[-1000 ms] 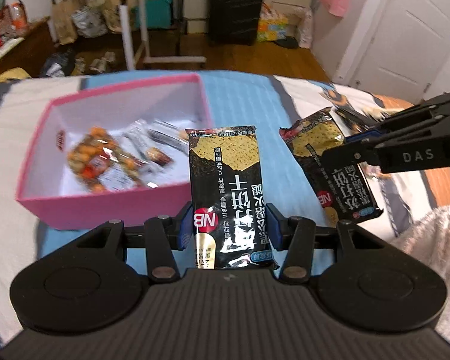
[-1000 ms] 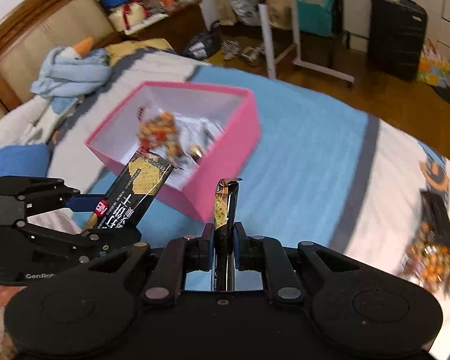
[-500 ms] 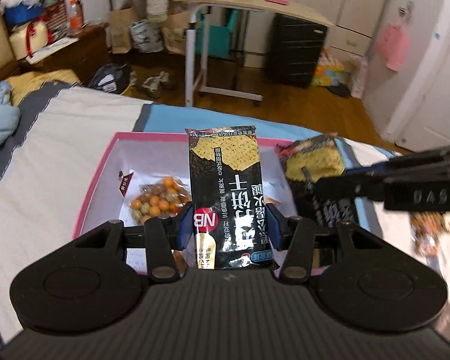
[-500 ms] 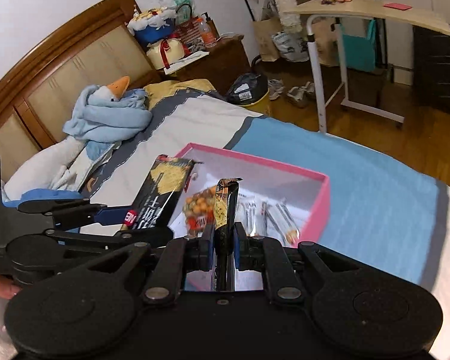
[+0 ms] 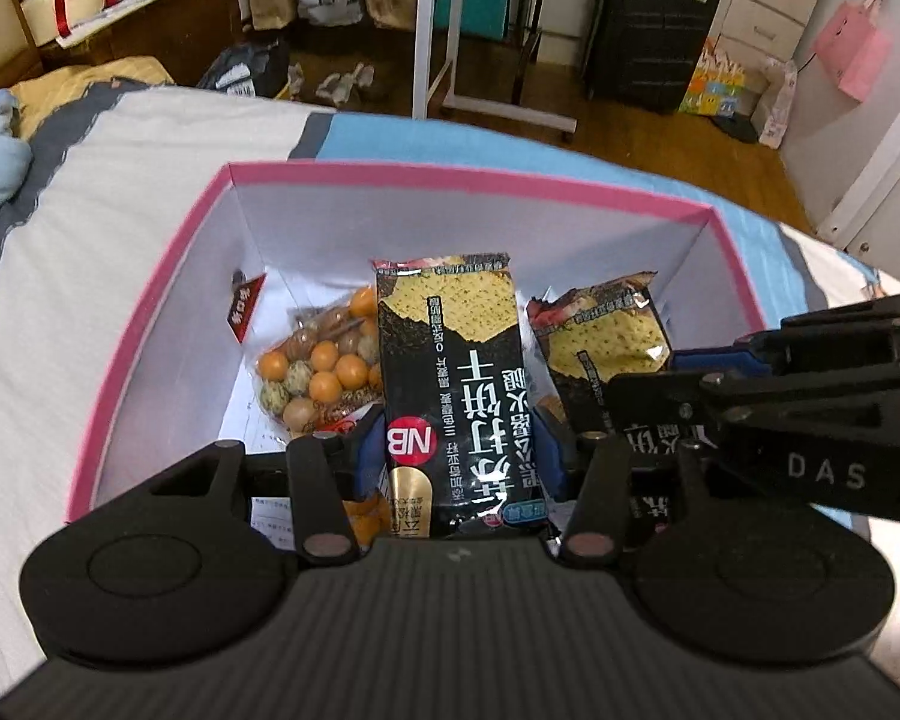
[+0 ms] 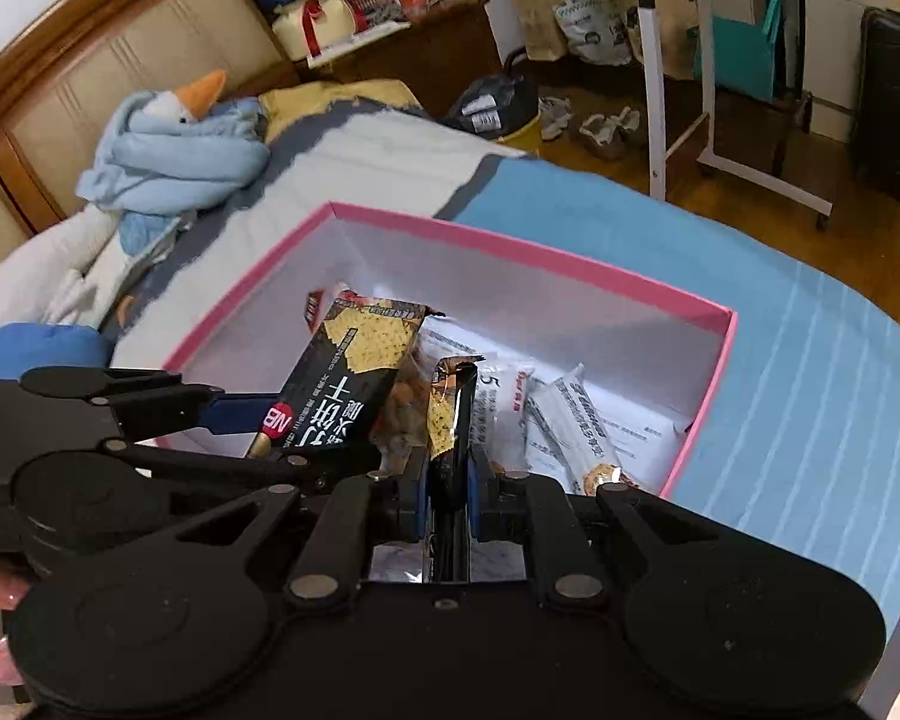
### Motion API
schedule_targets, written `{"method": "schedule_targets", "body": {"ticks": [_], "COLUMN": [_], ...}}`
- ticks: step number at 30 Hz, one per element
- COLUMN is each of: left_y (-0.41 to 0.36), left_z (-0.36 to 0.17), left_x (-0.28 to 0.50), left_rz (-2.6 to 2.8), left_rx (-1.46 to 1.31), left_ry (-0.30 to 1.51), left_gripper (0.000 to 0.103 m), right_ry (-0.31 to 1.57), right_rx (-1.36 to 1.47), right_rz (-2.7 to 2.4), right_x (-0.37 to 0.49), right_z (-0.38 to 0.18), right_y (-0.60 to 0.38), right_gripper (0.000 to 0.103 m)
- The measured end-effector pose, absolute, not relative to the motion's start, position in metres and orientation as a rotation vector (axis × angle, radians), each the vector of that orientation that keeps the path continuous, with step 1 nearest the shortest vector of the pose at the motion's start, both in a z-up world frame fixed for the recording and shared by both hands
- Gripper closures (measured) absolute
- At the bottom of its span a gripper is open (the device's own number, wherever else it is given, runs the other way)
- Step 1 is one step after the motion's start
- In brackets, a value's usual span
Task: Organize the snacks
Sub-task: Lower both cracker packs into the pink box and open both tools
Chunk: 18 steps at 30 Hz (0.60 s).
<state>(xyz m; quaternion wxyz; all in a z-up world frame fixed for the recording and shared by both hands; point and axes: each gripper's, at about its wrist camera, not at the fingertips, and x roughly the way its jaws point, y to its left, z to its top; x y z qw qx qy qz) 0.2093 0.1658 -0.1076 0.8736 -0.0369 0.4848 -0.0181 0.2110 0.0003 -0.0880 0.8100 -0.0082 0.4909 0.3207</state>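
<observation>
Two cracker packets held over the pink box (image 5: pixel 168 276)

Left gripper (image 5: pixel 459 450) clasps a flat cracker packet (image 5: pixel 450 372) across its width; right gripper (image 6: pixel 447 495), nearly closed, pinches another packet (image 6: pixel 447 414) edge-on. Both hang above the snacks inside.

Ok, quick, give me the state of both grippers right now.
Left gripper: shut on a black cracker packet, held flat over the pink box.
Right gripper: shut on a second cracker packet, gripped edge-on.

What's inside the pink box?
Inside the pink box lie a bag of orange and speckled round snacks and white wrapped bars. The two black cracker packs held above it hide part of the bottom, so more may lie there.
</observation>
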Motion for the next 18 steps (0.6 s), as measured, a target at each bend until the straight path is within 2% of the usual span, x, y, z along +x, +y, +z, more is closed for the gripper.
{"method": "schedule_targets", "body": {"ticks": [3,6,13,18], "left_y": [0.163,0.162,0.155,0.133], "left_z": [-0.114,-0.110,-0.082,-0.059], "left_x": [0.210,0.204,0.177,0.155], "left_rz": [-0.041,-0.036,-0.061,-0.107], "left_rx": [-0.061,-0.049,-0.047,0.022], "left_ry": [1.039,1.009,0.919,0.888], "left_gripper": [0.050,0.046,0.043,0.040], "right_ry": [1.041,1.002,0.906,0.912], "right_rx": [-0.108,-0.148,-0.215,-0.220], "right_rz": [0.653,0.615,0.594,0.584], "right_x": [0.212,0.210,0.172,0.136], "right_z": [-0.091,-0.083,-0.039,-0.004], "right_y": [0.007,0.000,-0.028,-0.068], "right_gripper": [0.082,0.069,0.059,0.059]}}
